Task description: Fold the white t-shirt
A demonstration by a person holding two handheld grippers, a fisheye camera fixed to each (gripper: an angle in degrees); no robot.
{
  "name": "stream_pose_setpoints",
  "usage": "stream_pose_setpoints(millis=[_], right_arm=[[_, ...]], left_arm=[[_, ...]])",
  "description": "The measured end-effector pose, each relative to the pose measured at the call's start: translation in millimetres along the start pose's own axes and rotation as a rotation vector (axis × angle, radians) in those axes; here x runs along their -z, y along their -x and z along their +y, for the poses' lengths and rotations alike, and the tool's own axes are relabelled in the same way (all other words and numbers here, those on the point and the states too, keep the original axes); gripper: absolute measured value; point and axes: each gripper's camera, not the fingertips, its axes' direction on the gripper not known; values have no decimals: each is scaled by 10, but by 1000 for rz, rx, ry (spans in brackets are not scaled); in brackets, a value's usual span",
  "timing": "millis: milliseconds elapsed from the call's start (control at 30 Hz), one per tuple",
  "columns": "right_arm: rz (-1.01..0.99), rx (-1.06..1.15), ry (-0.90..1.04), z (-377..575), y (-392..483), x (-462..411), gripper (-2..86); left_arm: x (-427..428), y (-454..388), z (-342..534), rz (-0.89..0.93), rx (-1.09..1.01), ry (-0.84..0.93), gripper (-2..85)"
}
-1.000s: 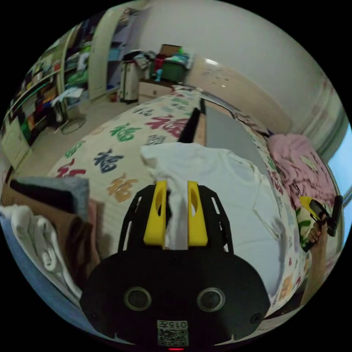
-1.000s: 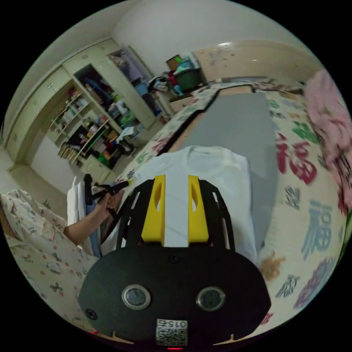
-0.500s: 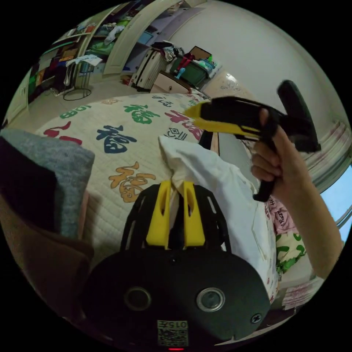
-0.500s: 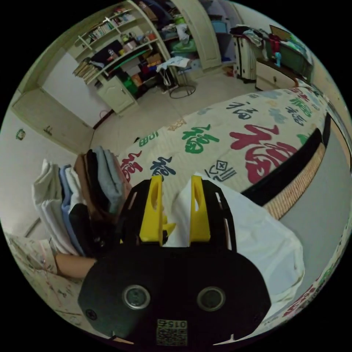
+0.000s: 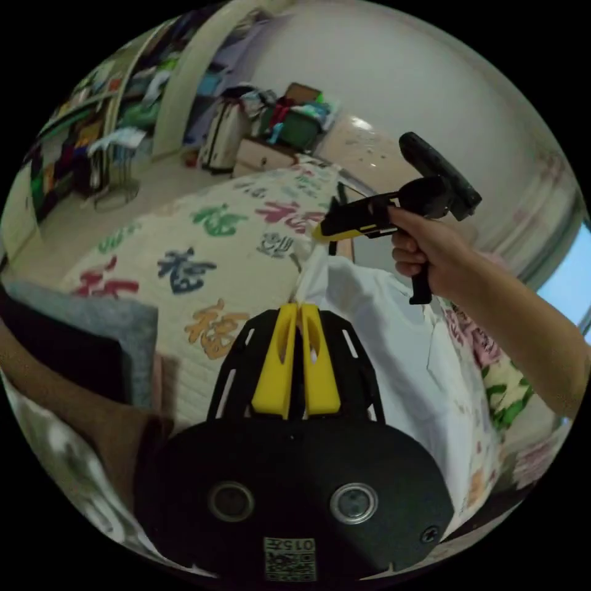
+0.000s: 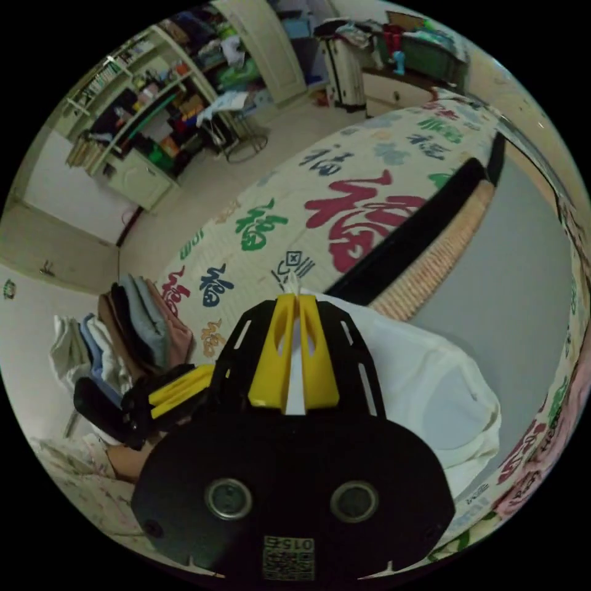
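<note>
Left gripper: jaws clenched nearly together, a thin bit of the white t-shirt edge pinched at the tips. Right gripper: jaws also clamped, a strip of shirt fabric runs up between them and pokes out past the tips. In the left gripper view the right gripper comes in from the right, held in a hand, yellow tips touching the top of the same raised shirt edge, just above and beside the left gripper's tips. In the right gripper view the left gripper sits low-left, yellow jaws pointing toward the right gripper's body. The shirt hangs from both grips and drapes down onto the bed; its lower part lies over the grey mat and onto the quilt with big coloured characters. Exact fold state not readable, fabric is bunched near the jaws. A stack of folded clothes sits on the near corner of the quilt, left of the grippers; in the left gripper view its grey top layer fills the left edge. A pink blanket shows partly behind the person's forearm. Shelves with clutter stand across the floor.
</note>
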Motion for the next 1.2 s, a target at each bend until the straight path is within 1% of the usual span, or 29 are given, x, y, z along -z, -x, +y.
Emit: stream_pose_setpoints(millis=[33,67,100,133,200,333,400,500,567,633,700,733,800,833,900,933,1000,1033,1100,1133,1200], right_arm=[[-4,-15,-52,231,-176,221,3],[-7,-32,-95,479,-339,404,3],[-9,-42,-111,606,-417,477,3],[-12,-69,-129,859,-569,582,3],[-12,-122,-141,1223,-780,632,4],[-19,-276,-124,1880,-1165,481,11],[-55,-335,-122,2069,-1290,461,17],[-86,-411,-199,2280,-1429,637,33],[-108,-389,-254,2249,-1426,855,50],[-111,-339,-267,2110,-1348,987,58],[-106,-278,-267,1912,-1226,1065,61],[-114,-243,-252,1759,-1136,1077,62],[-134,-201,-198,1508,-995,1036,60],[-123,-179,-153,1354,-899,985,58],[-57,-169,-63,1154,-777,887,55],[-15,-172,-39,1061,-717,884,48],[-29,-161,-35,962,-665,1054,68],[-42,-176,-74,919,-685,1255,81],[-16,-211,-199,914,-762,1629,85],[30,-248,-277,911,-842,1865,88],[99,-337,-336,869,-1002,2142,101]], left_arm=[[35,-120,-55,3,-52,-2,2],[76,-366,-149,22,-161,1,2],[74,-612,-220,51,-272,22,2],[61,-730,-245,61,-321,36,2],[-58,-1150,-282,79,-486,100,3],[-372,-1592,-220,65,-668,208,7],[-624,-1761,-172,51,-756,308,13],[-781,-1828,-218,54,-812,394,32],[-753,-1806,-357,59,-794,396,55],[-703,-1745,-550,88,-748,365,63],[-773,-1619,-824,108,-649,295,70],[-840,-1586,-885,109,-621,292,72],[-1239,-1511,-1064,116,-560,359,77],[-1352,-1510,-1087,118,-561,392,76],[-1736,-1522,-1128,69,-594,521,70],[-1765,-1516,-1146,58,-605,520,68],[-1761,-1433,-1339,63,-614,519,69],[-1751,-1393,-1417,68,-601,513,70],[-1645,-1193,-1833,80,-533,388,75],[-1629,-1140,-1961,77,-510,348,77],[-1697,-978,-2495,73,-439,220,88]])
